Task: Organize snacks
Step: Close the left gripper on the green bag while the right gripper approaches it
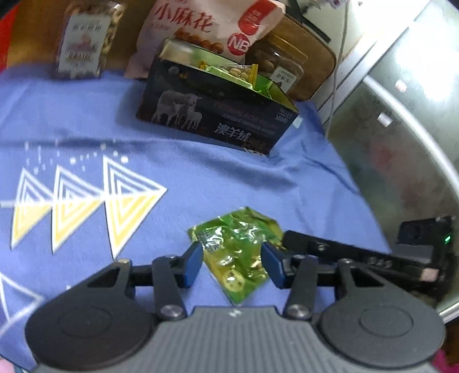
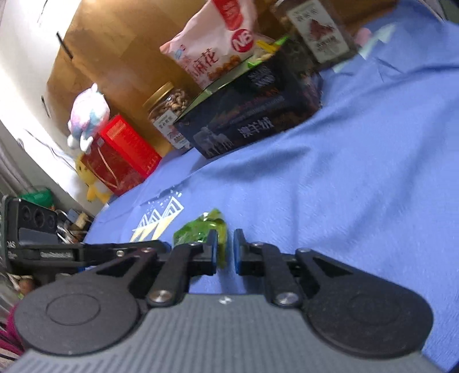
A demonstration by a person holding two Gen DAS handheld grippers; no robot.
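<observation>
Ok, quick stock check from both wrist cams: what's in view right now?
green packet: 1, crumpled, on the blue cloth, between both grippers
dark box: 1, open, green and yellow packets inside, far side of cloth
pink bag: 1, behind box
jars: 3, clear, around box
red box: 1, cloth's far edge
plush toys: 2, pink, yellow, by red box
left hand-held gripper: around packet
right hand-held gripper: shut on packet's edge

A blue cloth [image 1: 258,178] is spread over the surface; a green packet [image 1: 235,252] and a dark box [image 1: 212,117] are laid on it.
</observation>
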